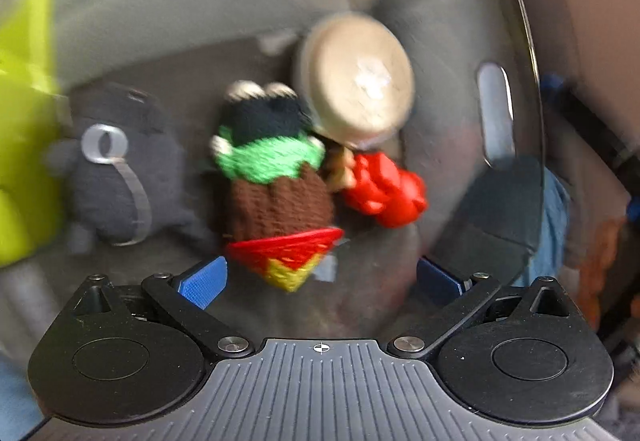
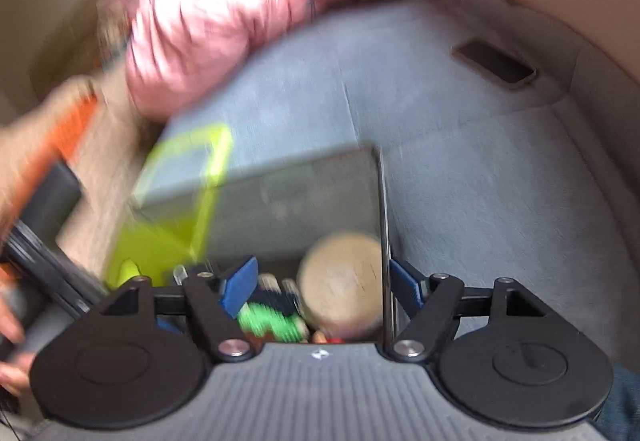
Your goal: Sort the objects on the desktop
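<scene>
In the left wrist view a clear plastic bin (image 1: 520, 89) holds a knitted doll (image 1: 272, 169) in green, brown and black, a round tan lid (image 1: 360, 81), a red toy (image 1: 384, 189), a red and yellow cone-shaped piece (image 1: 288, 257) and a dark grey plush (image 1: 120, 177). My left gripper (image 1: 320, 277) is open just above the cone piece, holding nothing. My right gripper (image 2: 320, 285) is open over the bin's edge (image 2: 384, 233); the tan lid (image 2: 340, 277) and the knitted doll (image 2: 272, 317) lie between its fingers. Both views are blurred.
A yellow-green container (image 1: 20, 145) stands left of the bin and also shows in the right wrist view (image 2: 172, 209). A grey felt mat (image 2: 480, 161) lies under the bin. A pink bundle (image 2: 240, 1) lies behind. A hand with the other gripper (image 2: 36, 177) is at left.
</scene>
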